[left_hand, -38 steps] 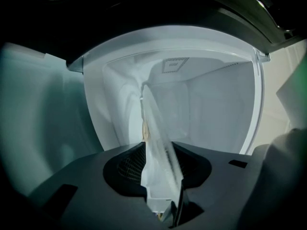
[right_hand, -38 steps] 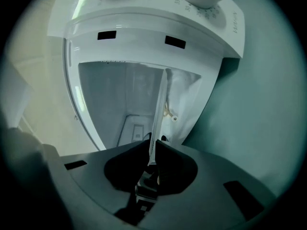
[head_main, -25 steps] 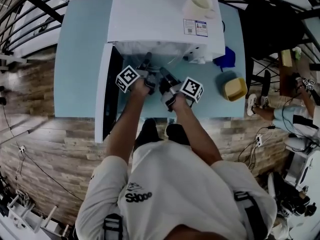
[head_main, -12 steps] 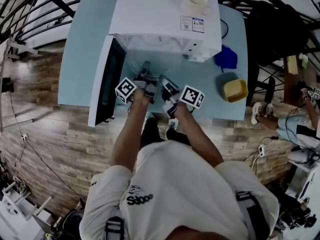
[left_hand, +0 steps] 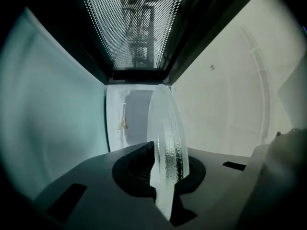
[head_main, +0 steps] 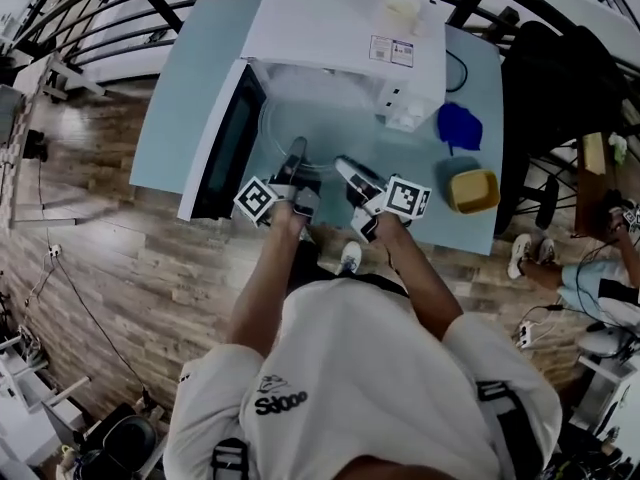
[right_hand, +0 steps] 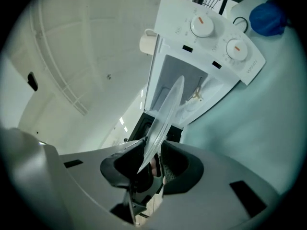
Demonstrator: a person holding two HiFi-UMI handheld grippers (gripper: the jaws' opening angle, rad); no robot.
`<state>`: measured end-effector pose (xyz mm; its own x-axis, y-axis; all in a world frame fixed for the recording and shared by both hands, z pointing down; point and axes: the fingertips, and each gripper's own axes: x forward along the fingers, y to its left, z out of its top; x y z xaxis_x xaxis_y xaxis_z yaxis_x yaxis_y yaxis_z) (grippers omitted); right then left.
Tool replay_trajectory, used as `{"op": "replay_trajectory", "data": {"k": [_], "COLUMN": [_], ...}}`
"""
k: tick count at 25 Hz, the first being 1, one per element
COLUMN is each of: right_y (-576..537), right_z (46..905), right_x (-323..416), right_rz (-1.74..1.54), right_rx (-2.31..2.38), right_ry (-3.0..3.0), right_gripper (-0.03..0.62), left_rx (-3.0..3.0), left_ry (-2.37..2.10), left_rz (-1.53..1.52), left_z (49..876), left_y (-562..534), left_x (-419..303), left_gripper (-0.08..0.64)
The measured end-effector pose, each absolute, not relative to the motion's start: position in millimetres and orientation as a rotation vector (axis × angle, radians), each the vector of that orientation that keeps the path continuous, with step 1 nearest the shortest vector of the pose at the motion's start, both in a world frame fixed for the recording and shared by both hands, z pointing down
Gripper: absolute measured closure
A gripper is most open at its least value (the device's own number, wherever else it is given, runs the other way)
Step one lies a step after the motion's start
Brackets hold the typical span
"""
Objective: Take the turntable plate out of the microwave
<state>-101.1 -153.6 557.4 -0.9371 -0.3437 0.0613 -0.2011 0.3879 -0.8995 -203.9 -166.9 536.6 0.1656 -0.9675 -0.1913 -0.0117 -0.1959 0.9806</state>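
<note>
Turntable plate [head_main: 320, 128] seemingly level, near rim clenched in left gripper [head_main: 297, 153]; right gripper [head_main: 347, 165] jaws opening around rim

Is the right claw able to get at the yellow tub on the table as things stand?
Likely yes, once it lets go. The right claw is opening with the plate between its jaws; the left claw grips it, and only table lies on the way to the yellow tub.

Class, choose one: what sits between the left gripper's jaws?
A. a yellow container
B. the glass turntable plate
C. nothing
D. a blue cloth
B: in the left gripper view, the left gripper has its jaws closed on the rim of the glass turntable plate, seen edge-on.
</note>
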Motion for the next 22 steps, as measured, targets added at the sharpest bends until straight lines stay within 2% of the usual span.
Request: {"op": "replay_trajectory", "data": {"k": [6,15,22], "right_y": [-120,-86,-63], "right_z": [514,439,400], "right_x": [-90,-71,-70], "right_rz": [-1.520,-1.289,-1.205], "right_rx": [-0.255,-0.170,-0.086], "right_ry": [2.515,2.606,2.646], "right_gripper": [0.497,0.499,0.499], "left_rx": [1.564,1.753,1.931], "left_ry": [-1.026,-1.008,-1.042], "left_rz": [-1.207,-1.260,-1.192], "left_z": [494,405,357], "left_y": [-127,-87,-63], "left_x": [-183,-164,-157], "left_gripper": [0.517,0.517,0.517]}}
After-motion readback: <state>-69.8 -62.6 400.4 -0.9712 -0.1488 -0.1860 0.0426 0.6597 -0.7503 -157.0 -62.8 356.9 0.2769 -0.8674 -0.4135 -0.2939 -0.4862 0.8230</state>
